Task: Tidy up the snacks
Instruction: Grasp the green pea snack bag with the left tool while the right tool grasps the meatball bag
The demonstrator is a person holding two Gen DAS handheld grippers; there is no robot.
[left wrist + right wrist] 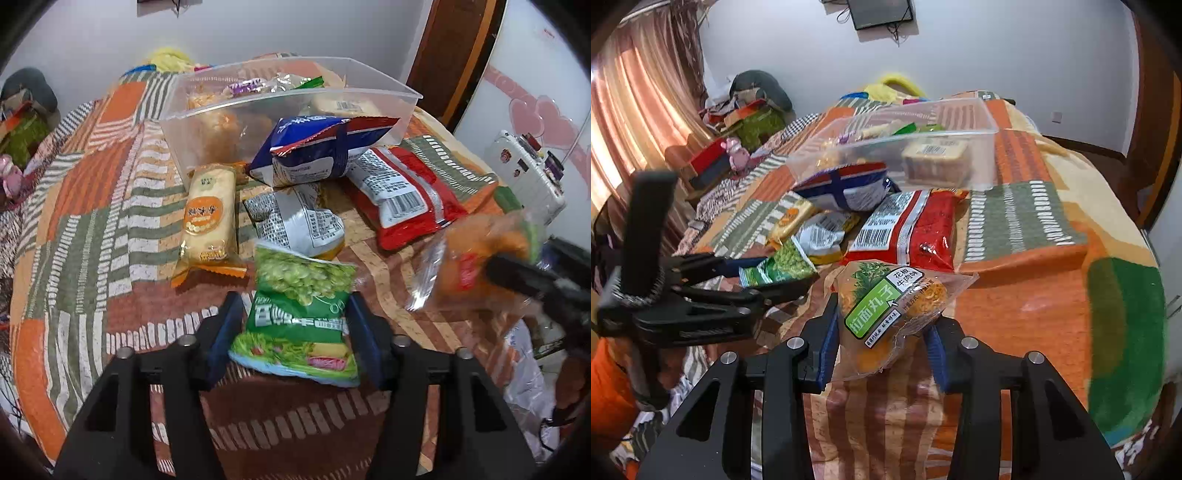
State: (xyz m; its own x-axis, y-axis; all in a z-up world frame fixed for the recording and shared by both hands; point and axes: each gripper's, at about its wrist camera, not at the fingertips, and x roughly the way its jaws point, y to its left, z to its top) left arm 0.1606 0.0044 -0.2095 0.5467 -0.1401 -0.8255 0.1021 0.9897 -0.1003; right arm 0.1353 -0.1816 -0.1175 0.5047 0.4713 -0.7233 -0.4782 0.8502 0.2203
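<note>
A green pea snack bag (299, 306) lies on the patchwork blanket between my left gripper's (295, 299) blue pads, which touch both its sides. The right wrist view shows that left gripper (786, 271) closed around the same green bag (783, 266). My right gripper (882, 314) is shut on a clear packet of orange noodle balls (886, 310) with a green label. That packet (480, 251) appears blurred at the right of the left wrist view. A clear plastic bin (369, 70) holding several snacks stands behind the pile.
Loose on the blanket (92, 221) lie a blue bag (314, 147), a red bag (406, 199), a white-and-yellow bag (303, 221) and an orange cake packet (210, 218). A white suitcase (524, 173) stands right of the bed. Clutter (746, 122) and curtains sit left.
</note>
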